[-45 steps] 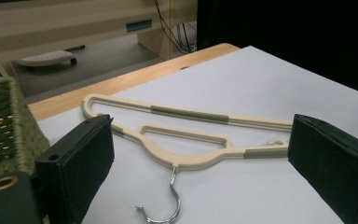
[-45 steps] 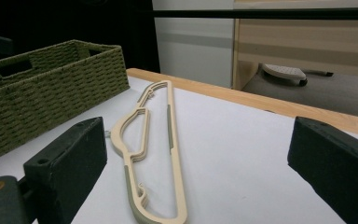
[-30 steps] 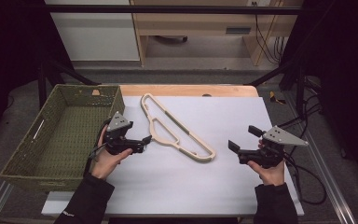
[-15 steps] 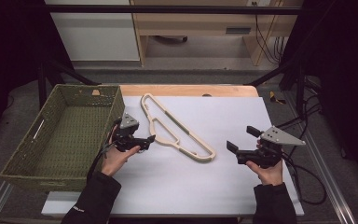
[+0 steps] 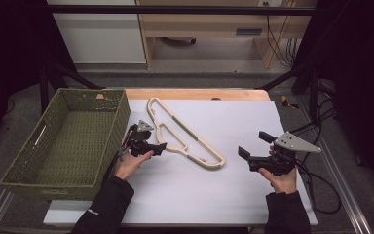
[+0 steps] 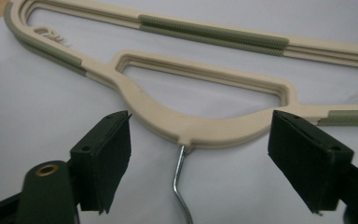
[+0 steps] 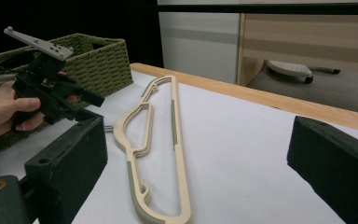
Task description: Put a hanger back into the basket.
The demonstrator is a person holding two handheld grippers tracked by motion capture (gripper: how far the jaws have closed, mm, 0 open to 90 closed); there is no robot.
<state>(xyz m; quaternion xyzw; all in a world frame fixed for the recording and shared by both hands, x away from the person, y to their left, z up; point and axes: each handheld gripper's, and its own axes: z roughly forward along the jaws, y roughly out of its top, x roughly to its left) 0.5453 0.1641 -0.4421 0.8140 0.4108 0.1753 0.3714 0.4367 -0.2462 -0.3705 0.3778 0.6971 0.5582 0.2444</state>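
Hanger (image 5: 185, 139), flat on the white desk (image 5: 233, 195), centre of the high view, running diagonally from upper left to lower right. Cream plastic, moulded in ribbed double rails, with dull green rubbery strips (image 6: 212, 35) set into the shoulders. Thin bare wire hook (image 6: 181, 184) issuing from the thick curved neck (image 6: 191, 128), bent and pointing toward the lower edge of the left gripper view.

Judged light and stiff; plastic smooth and likely slippery under hard pads, green strips likely grippier. Wire thin, prone to twist or slip if pinched alone. Best hold judged to be across the solid neck just above the hook, or on a green shoulder strip.

Left gripper (image 5: 153, 146), left of centre in the high view, just beside the hanger's neck: released, jaws just closing somewhat, spread either side of the neck and hook with nothing pressed between the pads. Right gripper (image 5: 253, 148), right of centre, well apart from the hanger: released, jaws wide, nothing between them.

Woven green basket (image 5: 27, 173), rectangular, coarse weave, left side of the high view, just beside the left hand (image 5: 129, 163).
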